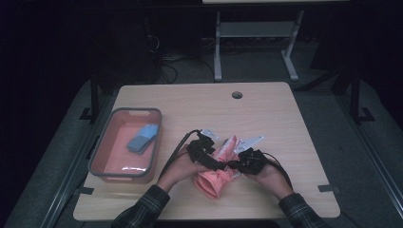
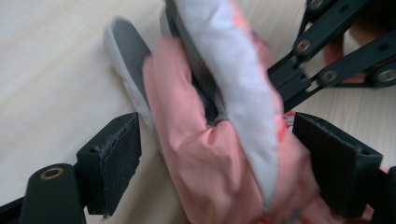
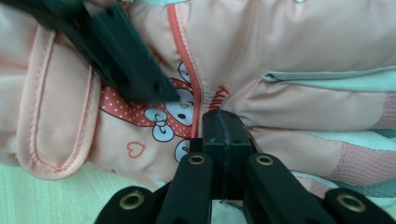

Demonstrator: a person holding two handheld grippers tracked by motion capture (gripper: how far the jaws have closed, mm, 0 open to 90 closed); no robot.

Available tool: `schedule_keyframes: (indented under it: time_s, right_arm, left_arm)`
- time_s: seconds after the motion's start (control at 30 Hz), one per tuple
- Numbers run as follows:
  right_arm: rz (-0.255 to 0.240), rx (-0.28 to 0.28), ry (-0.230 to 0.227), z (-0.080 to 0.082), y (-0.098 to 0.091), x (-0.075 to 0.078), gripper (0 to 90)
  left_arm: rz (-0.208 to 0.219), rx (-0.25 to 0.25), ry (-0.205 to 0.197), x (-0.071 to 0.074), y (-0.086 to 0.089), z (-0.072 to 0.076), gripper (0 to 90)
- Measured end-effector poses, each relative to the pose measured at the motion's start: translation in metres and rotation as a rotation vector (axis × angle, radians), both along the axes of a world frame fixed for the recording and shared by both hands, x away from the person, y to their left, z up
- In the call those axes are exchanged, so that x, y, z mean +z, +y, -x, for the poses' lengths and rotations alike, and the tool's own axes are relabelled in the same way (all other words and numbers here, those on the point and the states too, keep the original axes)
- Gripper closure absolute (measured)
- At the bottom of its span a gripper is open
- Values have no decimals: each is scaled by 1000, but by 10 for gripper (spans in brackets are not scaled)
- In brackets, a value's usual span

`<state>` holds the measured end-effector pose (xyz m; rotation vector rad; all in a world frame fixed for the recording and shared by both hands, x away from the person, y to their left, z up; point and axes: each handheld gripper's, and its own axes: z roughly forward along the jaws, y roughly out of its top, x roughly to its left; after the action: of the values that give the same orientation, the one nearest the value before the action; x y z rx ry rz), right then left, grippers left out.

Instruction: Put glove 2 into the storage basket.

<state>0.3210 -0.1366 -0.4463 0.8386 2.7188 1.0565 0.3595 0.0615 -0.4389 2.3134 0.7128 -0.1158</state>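
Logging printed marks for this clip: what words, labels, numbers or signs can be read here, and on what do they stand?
Glove, beside the cartoon print: short orange lettering, partly behind the right gripper and too small to read.
Glove, below the print: a small heart outline, a sign, not text.
Tray, blue item, table: no text readable.
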Motion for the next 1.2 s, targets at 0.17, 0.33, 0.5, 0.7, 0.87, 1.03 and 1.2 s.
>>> schedule_keyframes:
  time_s: [0.17, 0.33, 0.5, 0.7, 0.87, 1.03, 1.2]
  right_arm:
    - [-1, 1, -3, 0, 0, -1, 900]
    - [4, 2, -5, 1, 1, -1, 900]
    - [4, 4, -5, 1, 1, -2, 900]
    - [6, 4, -9, 1, 1, -2, 900]
    - [6, 5, -9, 1, 1, -2, 900]
    - [2, 9, -9, 1, 1, -2, 900]
    - [-2, 10, -15, 0, 1, -4, 900]
  left_arm:
    - [7, -1, 49, -9, 4, -4, 138]
    - [31, -3, 103, -16, 5, -8, 129]
    - [51, -18, 136, -20, 5, -12, 128]
    - [78, -36, 178, -22, 6, -14, 157]
    - [104, -44, 209, -23, 6, -15, 185]
    - [100, -56, 216, -23, 6, -14, 237]
    - [99, -61, 220, -23, 7, -15, 304]
